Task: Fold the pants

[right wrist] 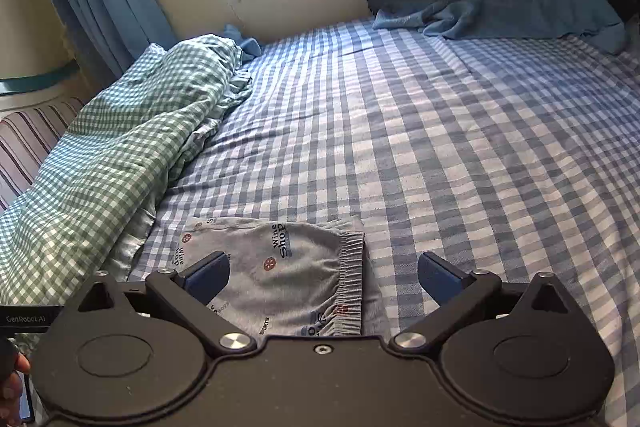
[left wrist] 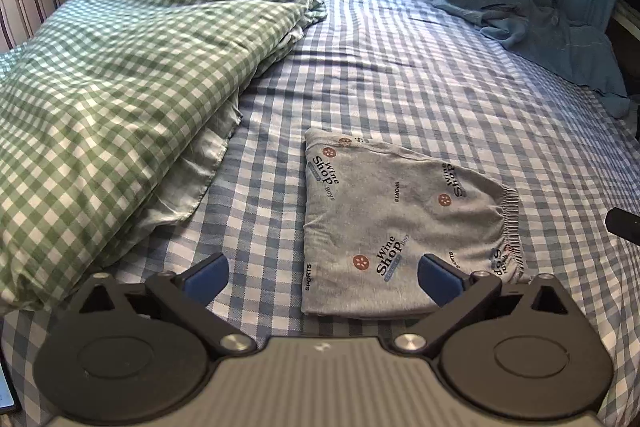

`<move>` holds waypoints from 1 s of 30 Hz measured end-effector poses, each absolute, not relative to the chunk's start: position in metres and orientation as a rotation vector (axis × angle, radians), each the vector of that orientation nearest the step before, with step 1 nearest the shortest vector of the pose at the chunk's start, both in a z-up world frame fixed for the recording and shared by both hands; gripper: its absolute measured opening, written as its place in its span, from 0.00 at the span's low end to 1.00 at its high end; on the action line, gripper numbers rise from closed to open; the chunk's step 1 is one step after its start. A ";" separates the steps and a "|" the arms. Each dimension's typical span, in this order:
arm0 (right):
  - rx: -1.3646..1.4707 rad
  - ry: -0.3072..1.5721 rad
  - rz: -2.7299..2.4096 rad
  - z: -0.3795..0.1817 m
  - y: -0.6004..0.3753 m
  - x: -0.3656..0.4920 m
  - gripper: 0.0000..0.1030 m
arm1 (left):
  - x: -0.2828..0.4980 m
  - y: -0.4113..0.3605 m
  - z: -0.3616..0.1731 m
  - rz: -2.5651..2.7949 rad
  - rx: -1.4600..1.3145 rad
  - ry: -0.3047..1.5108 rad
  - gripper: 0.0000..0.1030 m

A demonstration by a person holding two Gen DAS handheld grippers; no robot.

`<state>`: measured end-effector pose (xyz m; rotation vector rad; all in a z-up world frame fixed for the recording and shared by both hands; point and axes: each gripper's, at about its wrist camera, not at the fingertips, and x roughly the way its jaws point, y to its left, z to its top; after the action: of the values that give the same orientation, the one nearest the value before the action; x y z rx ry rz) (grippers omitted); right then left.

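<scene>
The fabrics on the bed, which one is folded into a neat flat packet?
The grey printed pants, lying flat on the blue checked sheet. The green checked duvet is heaped along one side, and the blue cloth lies crumpled by the curtain.

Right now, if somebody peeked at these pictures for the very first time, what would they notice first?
Probably the folded grey pants with "Wine Shop" printed on them, lying flat on the blue checked bedsheet near the front. Next, the big green checked duvet bunched up along the left side of the bed. Both claws, left and right, are wide open above the pants and hold nothing.
</scene>
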<state>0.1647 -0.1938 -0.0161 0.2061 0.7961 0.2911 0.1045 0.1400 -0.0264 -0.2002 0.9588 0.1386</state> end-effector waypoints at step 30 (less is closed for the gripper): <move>0.089 0.793 0.376 -0.030 -0.235 -0.026 0.99 | -0.096 0.040 -0.030 0.268 -0.157 0.841 1.00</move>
<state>-0.0256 -0.2350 -0.0300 0.0887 0.7928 0.3759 -0.0957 0.0405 -0.0298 -0.1565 0.8410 0.2677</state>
